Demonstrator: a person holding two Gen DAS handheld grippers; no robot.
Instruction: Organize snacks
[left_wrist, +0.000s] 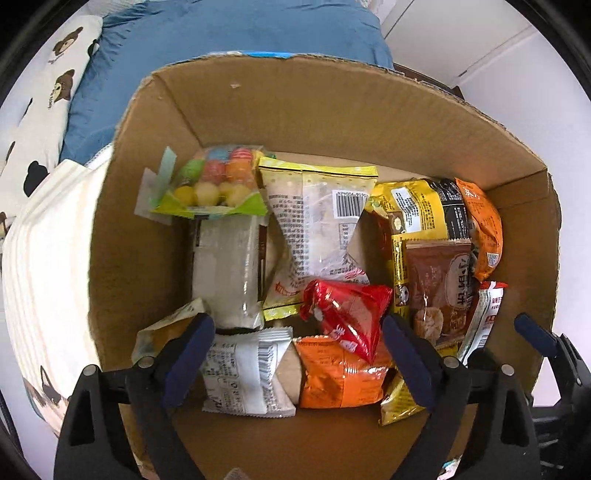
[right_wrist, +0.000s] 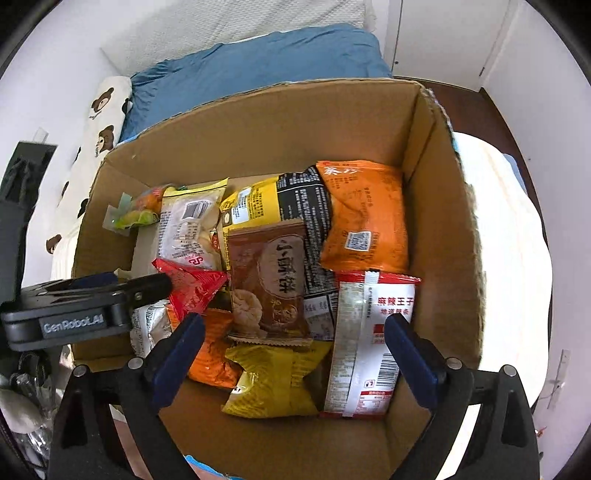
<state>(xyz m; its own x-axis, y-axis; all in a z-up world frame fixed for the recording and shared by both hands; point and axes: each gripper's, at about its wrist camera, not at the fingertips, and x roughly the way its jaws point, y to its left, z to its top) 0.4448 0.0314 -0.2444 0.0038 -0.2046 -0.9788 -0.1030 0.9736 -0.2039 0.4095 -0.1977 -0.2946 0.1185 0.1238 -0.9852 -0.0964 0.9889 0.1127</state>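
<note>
- Cardboard box (left_wrist: 332, 110) fills both views; snack packets cover its floor.
- Left gripper (left_wrist: 297, 354): jaws spread wide, nothing between them. Low centre of left wrist view, above white barcode packet (left_wrist: 245, 373) and orange packet (left_wrist: 340, 373).
- Red packet (left_wrist: 347, 314) lies atop the orange one, just left of the right-hand finger.
- Right gripper (right_wrist: 293, 360): jaws spread wide, nothing held. Lower centre of right wrist view, over yellow packet (right_wrist: 271, 380); red-and-white packet (right_wrist: 365, 343) touching or just behind the right-hand finger, cannot tell which.
- Brown packet (right_wrist: 269, 284) mid-frame; large orange bag (right_wrist: 364, 214) upper right, against box wall.
- Candy-ball bag (left_wrist: 214, 181) upper left of box.
- Blue pillow (right_wrist: 258, 62) beyond box, top of frame.
</note>
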